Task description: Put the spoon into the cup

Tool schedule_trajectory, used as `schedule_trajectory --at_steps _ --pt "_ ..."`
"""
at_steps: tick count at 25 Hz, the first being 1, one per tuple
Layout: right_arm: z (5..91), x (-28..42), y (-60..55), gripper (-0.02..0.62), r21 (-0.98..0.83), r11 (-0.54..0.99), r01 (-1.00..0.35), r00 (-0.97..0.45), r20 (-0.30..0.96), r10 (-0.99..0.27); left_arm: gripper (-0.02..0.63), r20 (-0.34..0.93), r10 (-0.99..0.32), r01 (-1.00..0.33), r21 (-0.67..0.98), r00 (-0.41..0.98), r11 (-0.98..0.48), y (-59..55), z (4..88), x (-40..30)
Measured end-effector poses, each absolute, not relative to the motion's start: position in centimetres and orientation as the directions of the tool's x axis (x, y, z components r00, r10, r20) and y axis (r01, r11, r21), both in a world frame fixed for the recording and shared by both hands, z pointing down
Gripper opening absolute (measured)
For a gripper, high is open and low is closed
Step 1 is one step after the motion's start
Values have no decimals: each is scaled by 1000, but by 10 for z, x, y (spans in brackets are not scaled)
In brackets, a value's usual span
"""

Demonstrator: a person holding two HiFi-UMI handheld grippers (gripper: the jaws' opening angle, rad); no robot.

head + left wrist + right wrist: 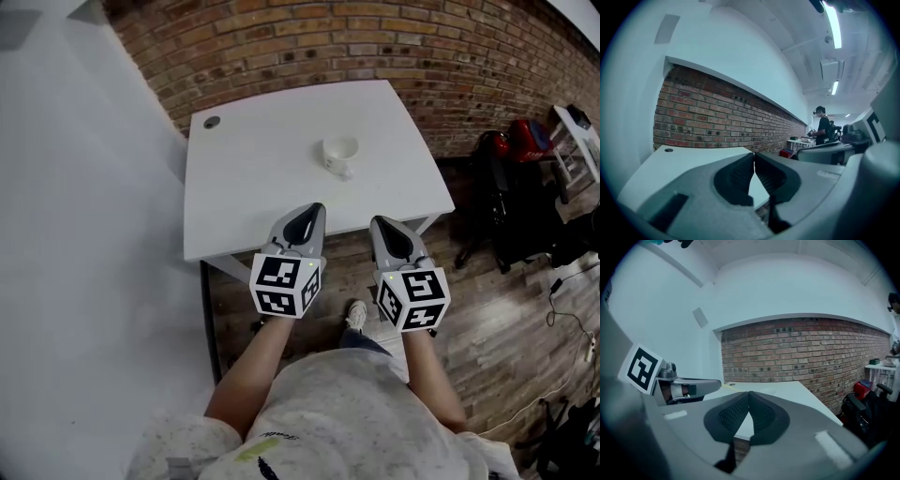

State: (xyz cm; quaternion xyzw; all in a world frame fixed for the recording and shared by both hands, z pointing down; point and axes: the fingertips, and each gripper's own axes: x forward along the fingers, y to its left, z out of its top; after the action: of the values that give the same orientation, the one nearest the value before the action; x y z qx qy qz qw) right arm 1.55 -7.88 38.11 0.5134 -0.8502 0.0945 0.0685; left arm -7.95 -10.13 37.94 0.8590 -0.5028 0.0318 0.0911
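Two claws in my hands, both pressed together w/ nothing between the jaws. Far left of the head view is a plain white wall (75, 234); next to it stands the white table (244, 197), w/ a small round dark hole (212, 122) near its back left corner. My left claw (316, 208) hangs at the table's near edge, tips touching each other, marker cube (286, 281) toward me; the left gripper view shows those jaws (753, 154) meeting at the tip, tabletop beyond them. The cup (339, 152), white, sits on the table's right half, well apart from both claws. A pale bit lies at its near side, but I can't tell if that's the spoon or the cup's handle. My right claw (380, 223) is just off the near edge over the wood floor (487, 309), also closed tip to tip (749, 393). Brick wall (375, 47) runs behind the table. Red and black bags (511, 141) are on the floor at far right.
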Motion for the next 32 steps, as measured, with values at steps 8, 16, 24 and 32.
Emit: schedule_trajectory --at_steps 8,16,24,32 --pt "386 34 -153 9 -102 487 -867 -497 223 -838 3 164 -875 -890 124 455 -440 -171 386 -63" --pt "399 48 -215 9 -119 531 -839 -544 233 -806 4 201 -893 -914 124 403 -385 -225 405 -51" --pt "404 55 -257 9 -127 598 -792 -610 230 -759 5 254 -908 -943 106 333 -316 -263 426 -46" --pt "405 61 -277 9 -125 633 -764 -643 232 -730 5 299 -905 -953 99 302 -286 -283 443 -37"
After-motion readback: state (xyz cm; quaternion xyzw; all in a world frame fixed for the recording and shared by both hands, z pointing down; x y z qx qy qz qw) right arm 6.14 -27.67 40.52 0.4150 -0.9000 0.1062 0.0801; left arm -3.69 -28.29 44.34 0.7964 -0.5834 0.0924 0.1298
